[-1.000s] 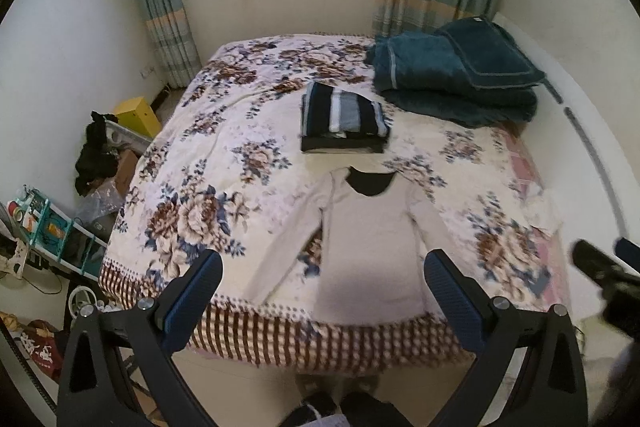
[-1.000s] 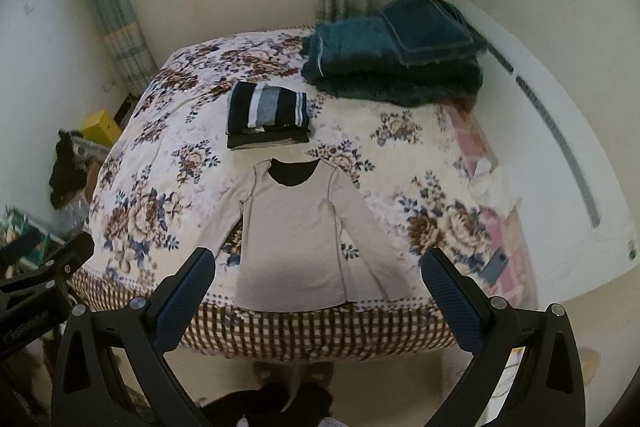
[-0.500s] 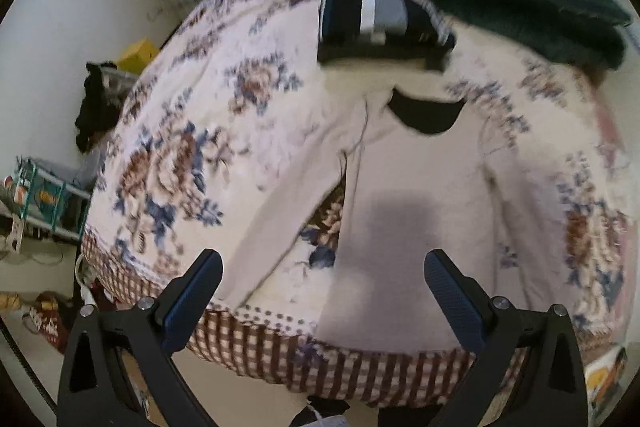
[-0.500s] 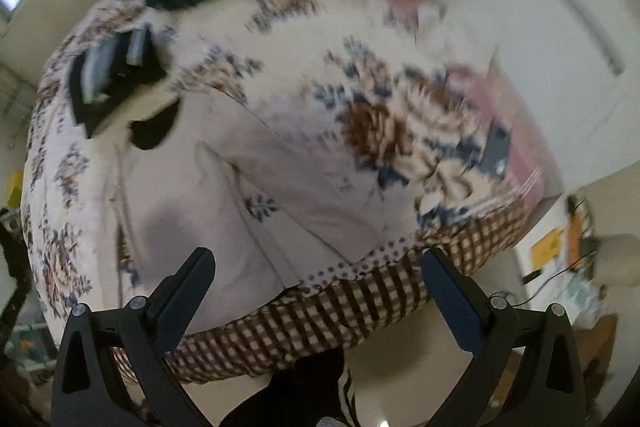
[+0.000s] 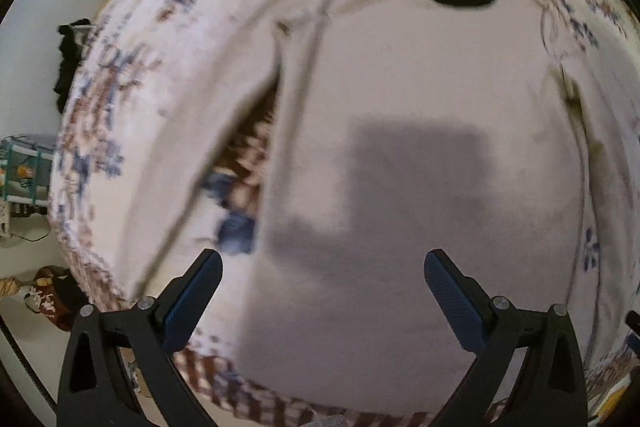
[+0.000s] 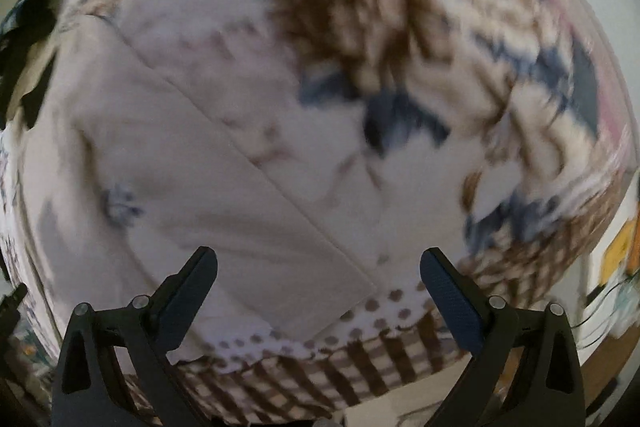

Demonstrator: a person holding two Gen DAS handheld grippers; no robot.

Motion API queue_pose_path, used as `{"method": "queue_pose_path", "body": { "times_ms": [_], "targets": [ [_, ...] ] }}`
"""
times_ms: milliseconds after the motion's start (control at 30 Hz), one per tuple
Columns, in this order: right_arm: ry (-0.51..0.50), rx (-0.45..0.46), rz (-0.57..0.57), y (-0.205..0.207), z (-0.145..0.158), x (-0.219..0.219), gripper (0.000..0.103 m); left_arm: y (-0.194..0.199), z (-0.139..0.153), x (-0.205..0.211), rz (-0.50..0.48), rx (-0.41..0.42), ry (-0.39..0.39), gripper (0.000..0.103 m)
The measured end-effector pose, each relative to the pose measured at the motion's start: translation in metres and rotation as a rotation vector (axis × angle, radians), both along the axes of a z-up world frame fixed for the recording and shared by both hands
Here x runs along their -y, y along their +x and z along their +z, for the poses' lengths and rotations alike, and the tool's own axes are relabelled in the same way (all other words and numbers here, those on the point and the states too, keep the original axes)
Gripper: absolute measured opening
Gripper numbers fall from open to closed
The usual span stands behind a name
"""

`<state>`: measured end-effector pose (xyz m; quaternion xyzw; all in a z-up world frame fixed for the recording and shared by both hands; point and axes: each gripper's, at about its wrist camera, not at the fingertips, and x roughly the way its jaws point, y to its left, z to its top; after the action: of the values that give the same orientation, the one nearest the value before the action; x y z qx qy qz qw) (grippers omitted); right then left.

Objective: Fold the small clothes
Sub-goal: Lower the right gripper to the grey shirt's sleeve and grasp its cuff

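Below the black neckline, we see the pale grey long-sleeved knit top [image 5: 400, 115] lying flat lengthwise on the floral bedspread [image 6: 400, 107]; our right gripper [image 6: 318, 275], spread and empty, nears its sleeve [image 6: 240, 227], left gripper [image 5: 322, 277] likewise released over the body.

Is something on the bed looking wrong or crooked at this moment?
Nothing stands out. The beige long-sleeved shirt lies flat on the floral bedspread, sleeves spread; both open grippers hover above it.
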<state>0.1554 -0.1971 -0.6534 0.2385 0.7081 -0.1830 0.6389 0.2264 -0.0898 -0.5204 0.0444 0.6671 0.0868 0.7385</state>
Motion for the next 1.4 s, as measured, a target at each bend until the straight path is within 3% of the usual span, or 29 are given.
{"method": "queue_pose_path", "body": {
  "times_ms": [67,133,233,267,300,467,633,767,867,967,1067,1167,1300,1333,1400],
  "targets": [
    [0.039,-0.021,-0.045,-0.008,-0.022,0.005,0.092,-0.002,-0.013,0.005,-0.015,-0.035,-0.002,0.103],
    [0.095,-0.041,-0.075,-0.015,-0.042,0.005,0.075,-0.005,-0.018,0.010,-0.028,-0.056,-0.005,0.103],
    [0.128,-0.030,-0.060,-0.017,-0.052,-0.005,0.036,-0.006,-0.017,0.014,-0.053,-0.060,-0.012,0.103],
    [0.128,-0.014,-0.044,-0.016,-0.050,-0.008,0.012,-0.006,-0.016,0.015,-0.065,-0.058,-0.010,0.103],
    [0.127,-0.004,-0.033,-0.016,-0.046,-0.011,0.008,-0.004,-0.015,0.017,-0.078,-0.058,-0.007,0.103],
    [0.104,0.077,-0.022,-0.015,-0.006,-0.005,0.008,0.007,-0.009,0.024,-0.132,-0.036,-0.023,0.103],
    [0.074,0.125,-0.053,-0.003,0.028,0.043,0.008,0.017,-0.006,0.034,-0.156,-0.023,-0.031,0.103],
    [0.026,0.112,-0.028,0.018,0.031,0.090,0.008,0.020,-0.011,0.038,-0.142,-0.041,-0.047,0.103],
    [0.036,0.039,-0.027,0.033,0.011,0.116,0.014,0.022,-0.016,0.038,-0.129,-0.058,-0.051,0.103],
    [0.127,-0.001,-0.205,0.020,-0.008,0.144,0.045,0.022,-0.020,0.038,-0.123,-0.073,-0.043,0.103],
    [0.207,0.136,-0.467,-0.014,-0.001,0.166,0.060,0.020,-0.025,0.037,-0.125,-0.082,-0.039,0.103],
    [0.268,0.190,-0.629,-0.043,-0.010,0.174,0.062,0.020,-0.031,0.034,-0.122,-0.094,-0.034,0.103],
    [0.388,0.238,-0.686,-0.046,-0.039,0.162,0.062,0.019,-0.036,0.032,-0.111,-0.106,-0.031,0.103],
    [0.407,0.250,-0.683,-0.041,-0.048,0.153,0.061,0.019,-0.035,0.032,-0.108,-0.105,-0.030,0.103],
    [0.370,0.257,-0.637,-0.027,-0.046,0.138,0.006,0.019,-0.035,0.032,-0.107,-0.104,-0.028,0.103]
  ]
}}
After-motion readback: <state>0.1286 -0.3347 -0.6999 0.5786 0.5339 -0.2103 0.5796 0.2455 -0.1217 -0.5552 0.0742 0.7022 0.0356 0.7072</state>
